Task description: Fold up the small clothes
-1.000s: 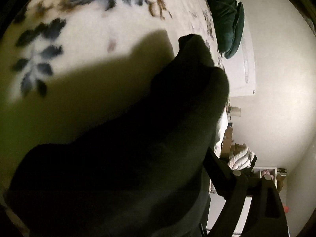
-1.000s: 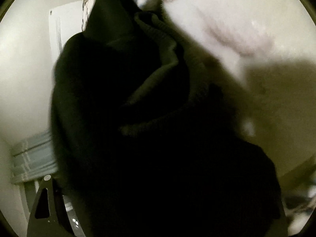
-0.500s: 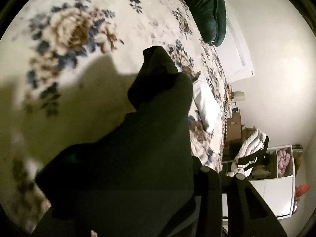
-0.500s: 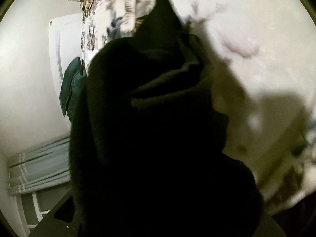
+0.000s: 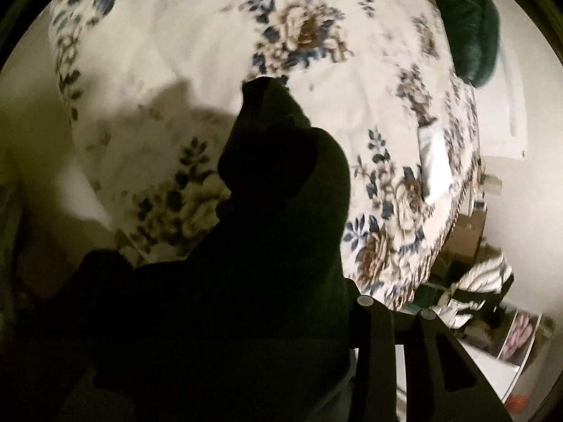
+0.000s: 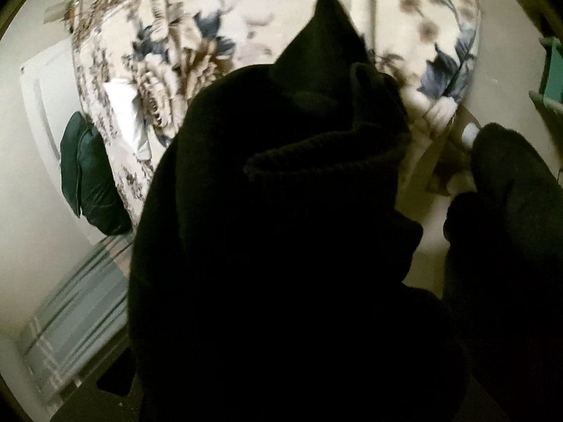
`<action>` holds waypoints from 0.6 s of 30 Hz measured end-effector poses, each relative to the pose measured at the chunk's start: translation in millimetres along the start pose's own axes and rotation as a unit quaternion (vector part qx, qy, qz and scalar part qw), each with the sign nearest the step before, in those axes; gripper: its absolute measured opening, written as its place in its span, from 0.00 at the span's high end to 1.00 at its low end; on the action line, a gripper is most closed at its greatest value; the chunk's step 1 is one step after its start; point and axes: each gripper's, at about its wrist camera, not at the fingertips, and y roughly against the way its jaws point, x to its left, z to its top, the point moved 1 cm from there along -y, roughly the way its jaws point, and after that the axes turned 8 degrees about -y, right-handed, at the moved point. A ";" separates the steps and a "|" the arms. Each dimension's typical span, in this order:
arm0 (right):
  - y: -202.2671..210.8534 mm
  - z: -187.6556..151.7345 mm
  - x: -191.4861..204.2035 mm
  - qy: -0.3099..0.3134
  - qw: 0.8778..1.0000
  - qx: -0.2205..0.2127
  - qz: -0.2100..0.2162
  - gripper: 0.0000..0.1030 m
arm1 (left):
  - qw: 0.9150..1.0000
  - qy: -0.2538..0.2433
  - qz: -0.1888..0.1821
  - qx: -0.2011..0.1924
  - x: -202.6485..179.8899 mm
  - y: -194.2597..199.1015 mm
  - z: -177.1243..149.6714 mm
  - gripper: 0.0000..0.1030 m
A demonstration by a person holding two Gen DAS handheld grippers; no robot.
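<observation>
A dark, almost black garment [image 5: 267, 246] hangs bunched over the floral bed cover [image 5: 197, 35], lifted off it. My left gripper [image 5: 288, 288] is shut on one part of it; cloth drapes over one finger, and the other finger [image 5: 373, 348] shows black at the lower right. In the right wrist view the same garment [image 6: 281, 211] fills the middle, with a ribbed edge [image 6: 316, 154] across it. My right gripper [image 6: 281, 299] is shut on it, its fingers buried under the cloth. Another dark fold [image 6: 506, 218] hangs at the right.
The bed cover [image 6: 169, 63] is cream with blue and brown flowers. A dark green cushion [image 5: 471, 24] leans at the bed's far end by a white door [image 6: 45, 98]. A white pillow [image 5: 432, 161] lies near the edge. Shelves with piled clothes [image 5: 485, 281] stand beyond the bed.
Both grippers closed on the dark garment and rose with it. The bed now looks farther away and more of its cover shows; the cloth hangs freer.
</observation>
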 end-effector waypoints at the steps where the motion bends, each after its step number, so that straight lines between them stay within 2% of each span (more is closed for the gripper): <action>1: -4.3 2.8 4.1 -0.008 1.000 0.000 0.000 0.77 | 1.000 -0.004 0.000 -0.001 -7.5 -11.4 6.6 0.65; 5: -23.1 28.5 23.9 -0.010 1.000 -0.007 0.008 0.76 | 0.999 -0.038 -0.014 -0.008 -50.3 -44.2 35.3 0.64; 8: -55.7 60.9 82.9 0.007 1.000 -0.007 0.012 0.71 | 0.998 -0.057 -0.028 -0.008 -92.8 -75.4 68.8 0.60; 9: -62.2 70.2 99.4 0.011 1.000 -0.012 0.012 0.69 | 0.997 -0.064 -0.030 -0.008 -100.7 -81.3 75.0 0.56; 11: -74.5 87.3 131.8 0.036 0.999 -0.016 0.017 0.57 | 0.996 -0.081 -0.042 -0.006 -125.6 -101.2 94.8 0.55; 12: -81.8 96.3 147.6 0.045 0.999 -0.018 0.019 0.53 | 0.995 -0.090 -0.039 -0.002 -137.3 -111.3 103.9 0.50; 13: -91.9 106.6 163.4 0.053 0.998 -0.017 0.024 0.45 | 0.994 -0.101 -0.035 0.004 -148.8 -121.4 112.8 0.46; 15: -102.8 122.9 188.0 0.074 0.996 -0.020 0.036 0.34 | 0.992 -0.117 -0.049 0.003 -164.4 -131.1 124.1 0.38; 16: -108.2 130.5 197.4 0.081 0.995 -0.020 0.047 0.24 | 0.990 -0.130 -0.054 -0.002 -170.8 -133.2 128.0 0.37; 18: -109.0 137.0 207.8 0.106 0.993 -0.019 0.056 0.19 | 0.986 -0.152 -0.060 -0.007 -178.8 -132.9 129.9 0.34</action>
